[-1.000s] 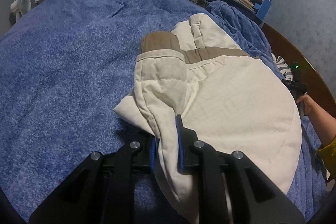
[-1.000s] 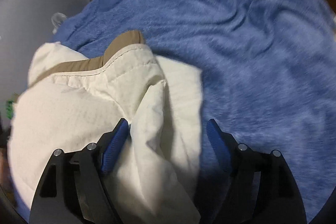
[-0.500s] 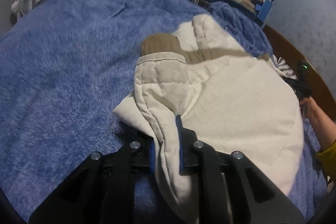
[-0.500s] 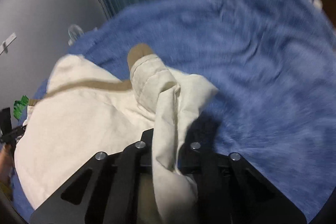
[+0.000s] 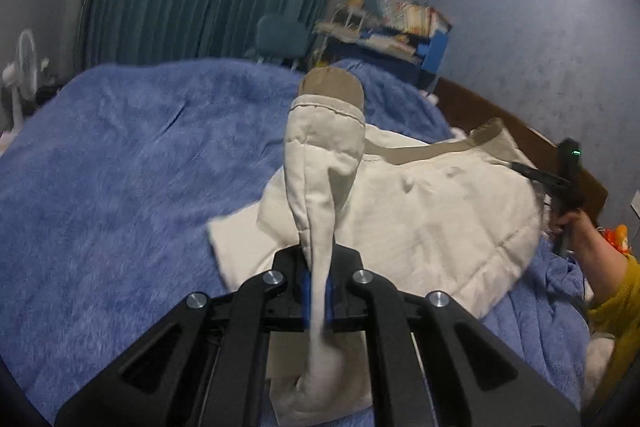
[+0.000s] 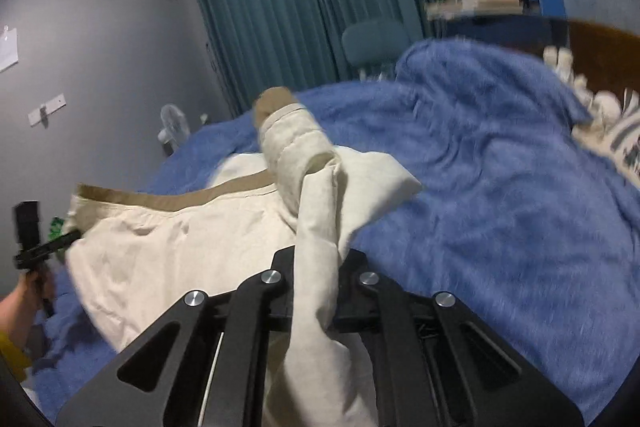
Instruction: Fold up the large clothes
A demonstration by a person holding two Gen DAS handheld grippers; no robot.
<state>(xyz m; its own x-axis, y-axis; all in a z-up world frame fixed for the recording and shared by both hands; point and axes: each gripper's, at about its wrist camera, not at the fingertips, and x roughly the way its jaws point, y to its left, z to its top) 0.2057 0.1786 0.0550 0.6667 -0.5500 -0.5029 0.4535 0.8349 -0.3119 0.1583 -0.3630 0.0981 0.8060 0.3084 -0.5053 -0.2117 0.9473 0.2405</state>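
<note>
the cream jacket [image 5: 420, 211] lies on the blue blanket [image 5: 120, 187] that covers the bed, its tan hem band running across the far edge. the left gripper [image 5: 318, 291] is clamped tight on a bunched cream sleeve [image 5: 324, 163], which rises straight ahead of it and ends in a tan cuff [image 5: 332, 89] at the top. in the right wrist view, the right gripper [image 6: 316, 279] is likewise pinched on a sleeve fold [image 6: 316, 223] of the same jacket [image 6: 168, 251], with a tan cuff [image 6: 274, 103] farther out along the same line.

what the next move seems to turn on is this: each sleeve's long axis runs away from its gripper, toward the far side of the bed, while the body of the jacket spreads sideways between the two hands. seen from the left gripper the body lies to the right; seen from the right gripper it lies to the left. so each hand is nearest its own sleeve, and folding would likely mean carrying each one inward over the body, across its axis rather than along it.

a hand [image 5: 576, 223] in a yellow sleeve shows at the right edge of the left view, holding the other gripper.
</note>
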